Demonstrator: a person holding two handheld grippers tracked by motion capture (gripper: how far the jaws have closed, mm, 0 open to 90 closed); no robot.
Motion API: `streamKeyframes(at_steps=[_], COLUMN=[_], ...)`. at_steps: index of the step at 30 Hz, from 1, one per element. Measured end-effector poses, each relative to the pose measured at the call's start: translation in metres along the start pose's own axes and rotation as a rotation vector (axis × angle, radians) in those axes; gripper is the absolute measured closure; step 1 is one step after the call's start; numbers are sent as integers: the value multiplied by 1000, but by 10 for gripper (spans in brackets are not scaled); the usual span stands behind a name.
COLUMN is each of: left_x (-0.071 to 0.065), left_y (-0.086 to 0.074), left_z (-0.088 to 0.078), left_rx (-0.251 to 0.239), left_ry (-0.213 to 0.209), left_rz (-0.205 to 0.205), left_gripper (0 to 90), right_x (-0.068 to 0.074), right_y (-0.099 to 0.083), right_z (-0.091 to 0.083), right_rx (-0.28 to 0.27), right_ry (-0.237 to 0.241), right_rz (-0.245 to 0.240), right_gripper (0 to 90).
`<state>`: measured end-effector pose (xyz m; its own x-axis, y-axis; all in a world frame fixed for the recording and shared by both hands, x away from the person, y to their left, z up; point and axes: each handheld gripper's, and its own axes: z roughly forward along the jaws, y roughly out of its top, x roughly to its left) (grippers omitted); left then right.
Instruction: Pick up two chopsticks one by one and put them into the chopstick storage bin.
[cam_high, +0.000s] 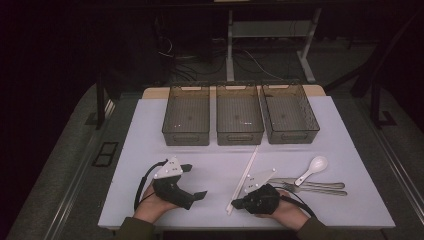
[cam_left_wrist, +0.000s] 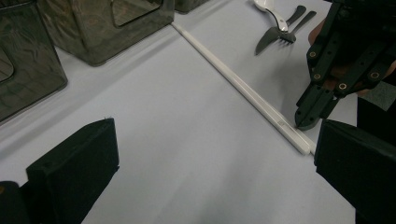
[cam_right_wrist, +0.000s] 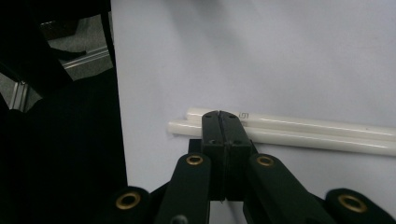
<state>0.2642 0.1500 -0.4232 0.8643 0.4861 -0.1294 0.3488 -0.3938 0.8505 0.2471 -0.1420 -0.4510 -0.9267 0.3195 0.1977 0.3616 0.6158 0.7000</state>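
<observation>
A pair of long white chopsticks (cam_high: 245, 175) lies side by side on the white table top (cam_high: 145, 150), slanting from the middle bin toward the front edge. My right gripper (cam_high: 235, 204) is shut, jaws pressed together with nothing between them. Its tip rests over the near end of the chopsticks (cam_right_wrist: 317, 133), as the right gripper view (cam_right_wrist: 219, 114) shows. My left gripper (cam_high: 196, 181) stands open at the front left, pointing right, with bare table between its jaws (cam_left_wrist: 217, 140). In the left gripper view the right gripper (cam_left_wrist: 306, 122) touches down beside the chopsticks (cam_left_wrist: 233, 81).
Three dark see-through bins (cam_high: 186, 130) (cam_high: 239, 132) (cam_high: 292, 132) stand in a row at the back. A white spoon (cam_high: 312, 167), a fork (cam_high: 315, 190) and a knife (cam_high: 320, 184) lie to the right of the right hand. The table's front edge is close below both hands.
</observation>
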Motion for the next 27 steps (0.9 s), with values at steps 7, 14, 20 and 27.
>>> streamKeyframes(at_steps=[7,14,20,27], left_x=[0,1,1,1], left_y=[0,0,0,0], left_z=[0,-1,-1,-2], left_rx=[0,-2,-6,-6], left_ry=[1,3,4,4], left_rz=[1,2,2,2], left_gripper=[0,0,0,0], right_x=[-2,-6,-8,-14], right_y=[6,12,19,26], right_z=[5,11,16,23], right_rx=[-11,-22,-37,-48], right_ry=[-5,-15,-17,-28], right_rz=[-2,1,-2,3], right_gripper=[896,896,896,896])
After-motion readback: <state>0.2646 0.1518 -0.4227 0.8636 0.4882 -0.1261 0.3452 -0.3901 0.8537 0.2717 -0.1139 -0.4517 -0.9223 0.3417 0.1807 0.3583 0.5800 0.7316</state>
